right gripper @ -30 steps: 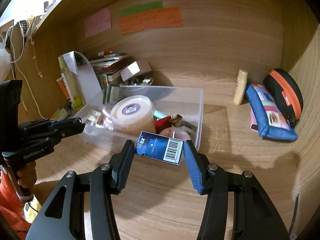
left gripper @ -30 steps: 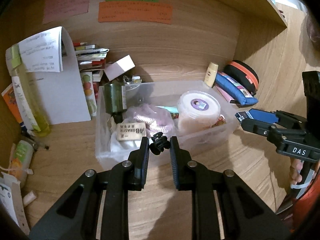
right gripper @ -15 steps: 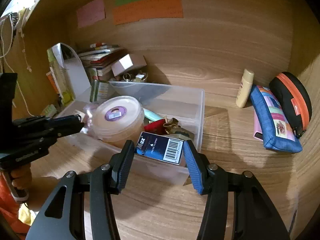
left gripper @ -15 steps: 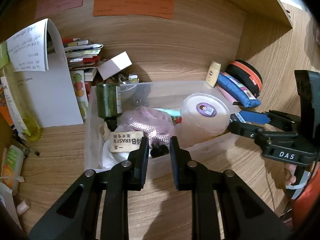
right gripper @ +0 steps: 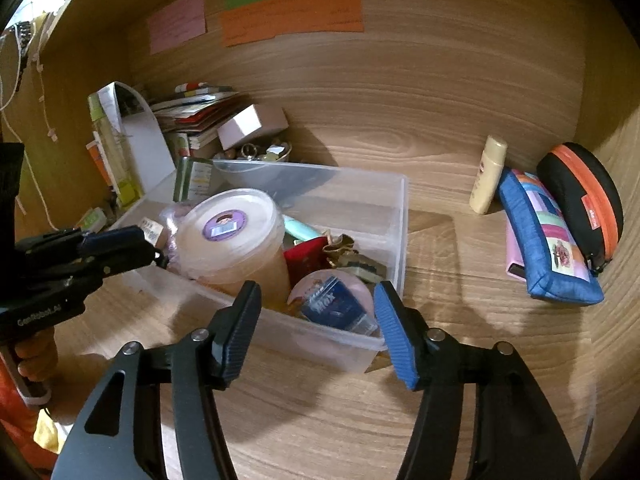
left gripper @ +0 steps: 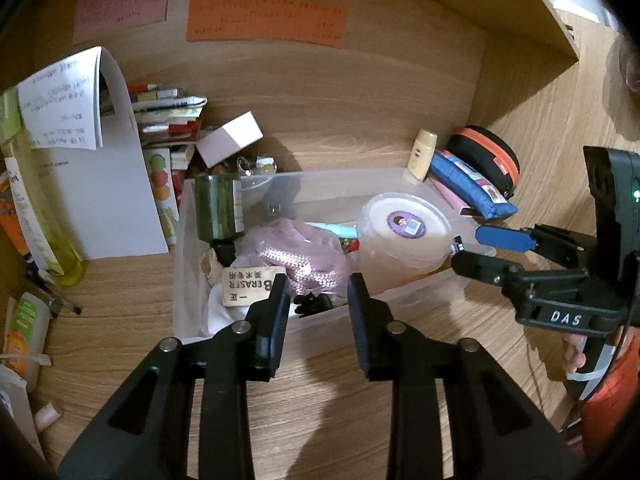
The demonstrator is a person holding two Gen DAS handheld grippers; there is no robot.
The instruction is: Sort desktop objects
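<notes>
A clear plastic bin (left gripper: 340, 174) (right gripper: 403, 216) stands on the wooden desk, holding several items. My left gripper (left gripper: 318, 292) hovers at the bin's near wall with its jaws opening. A small black clip (left gripper: 312, 304) lies loose in the bin just past the pads, which do not touch it. My right gripper (right gripper: 318, 290) is over the bin's near right corner, its jaws opening too. A blue staple box (right gripper: 336, 308) rests in the bin on a pink round lid, free of the pads. Each view shows the other gripper: the right gripper (left gripper: 472, 244) and the left gripper (right gripper: 148, 244).
In the bin are a lidded tub (left gripper: 404, 224), a pink mesh bag (left gripper: 296, 256), an eraser (left gripper: 248, 286) and a green bottle (left gripper: 218, 206). Right of it lie a blue pencil case (right gripper: 548, 240), a black-orange case (right gripper: 580, 196) and a cream bottle (right gripper: 488, 176). Papers and booklets (left gripper: 92, 184) crowd the left.
Both grippers moved in over the bin's front wall and spread their jaws. The black clip and the blue box left the pads and now lie in the bin.
</notes>
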